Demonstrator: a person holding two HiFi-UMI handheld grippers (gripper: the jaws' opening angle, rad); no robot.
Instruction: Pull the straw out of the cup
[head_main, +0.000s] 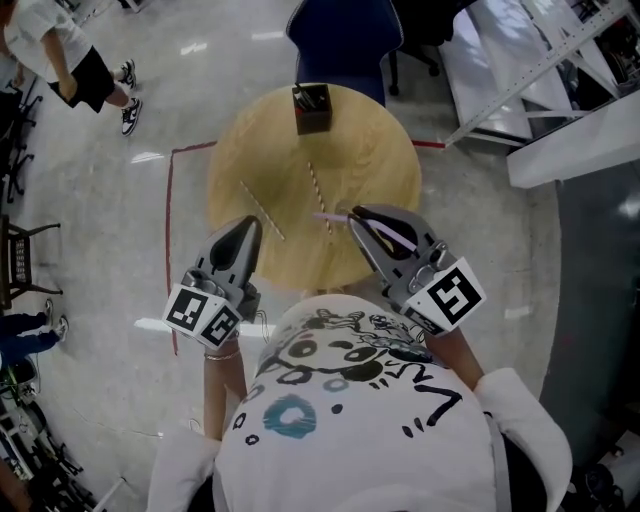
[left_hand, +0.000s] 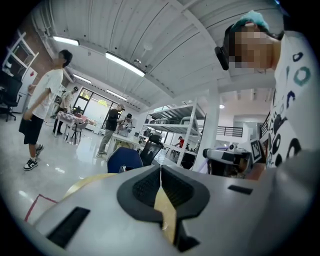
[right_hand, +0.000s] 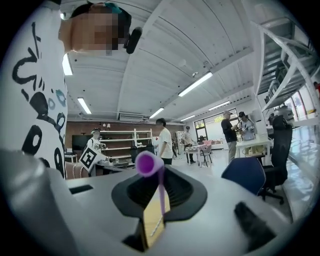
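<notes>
Right gripper (head_main: 354, 214) clamped on purple straw (right_hand: 161, 192), which is held over table's (head_main: 395, 160) near edge, well apart from cup (head_main: 312, 108) at far edge. Left gripper (head_main: 248, 228) jaws together, nothing between. My read: straw already out. I'd lower it first, then release beside loose straws (head_main: 262, 210) mid-table.

Table (head_main: 370, 170): pale wood, matt. Purple straw (right_hand: 161, 190): smooth plastic. Floor (head_main: 110, 220): glossy w/ glare.

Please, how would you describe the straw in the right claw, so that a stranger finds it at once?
Look at the round wooden table. Over its near side is the right claw, shut on a thin purple straw. The two other straws lie flat on the table and are pale, not purple.
</notes>
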